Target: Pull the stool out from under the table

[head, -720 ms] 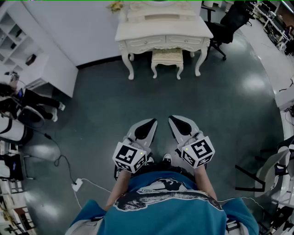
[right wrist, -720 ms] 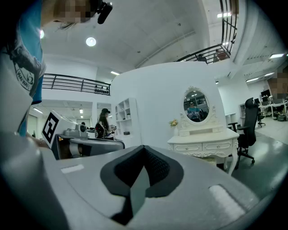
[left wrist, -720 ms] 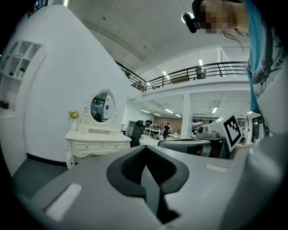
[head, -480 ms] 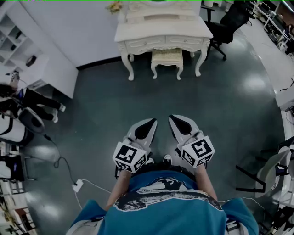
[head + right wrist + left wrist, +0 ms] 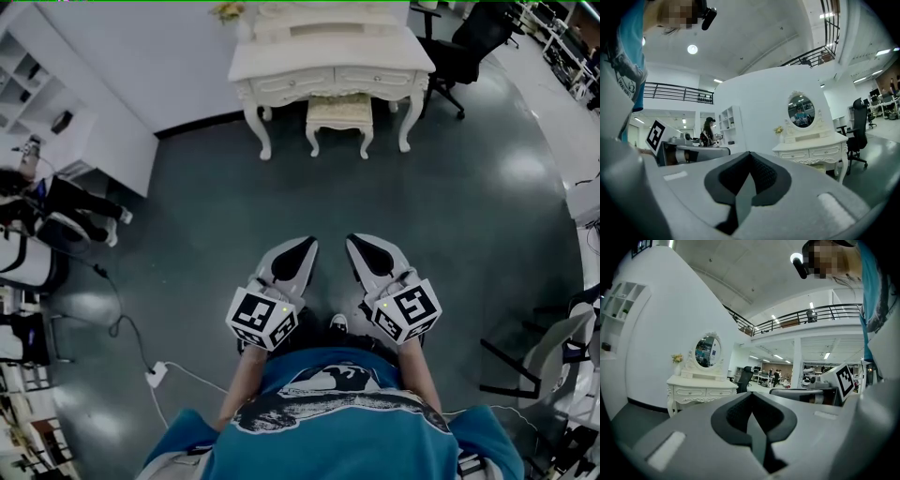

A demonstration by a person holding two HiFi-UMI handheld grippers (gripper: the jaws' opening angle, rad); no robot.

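The stool (image 5: 339, 111) sits tucked between the front legs of the table (image 5: 281, 58), its long side running along the table's front. The left gripper (image 5: 303, 251) and right gripper (image 5: 360, 248) are closed, empty, and well apart from it.

One table (image 5: 375, 58), one stool (image 5: 339, 109), perhaps one office chair (image 5: 469, 47)

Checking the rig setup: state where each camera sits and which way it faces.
Head view: on the person's head, steeply down at floor, stool under dressing table; shows teal shirt, left claw, right claw.
Left gripper view: on the left claw, level along its shut jaws; shirt at right edge.
Right gripper view: on the right claw, level along shut jaws; shirt at left edge.
Shared: all three see the dressing table.
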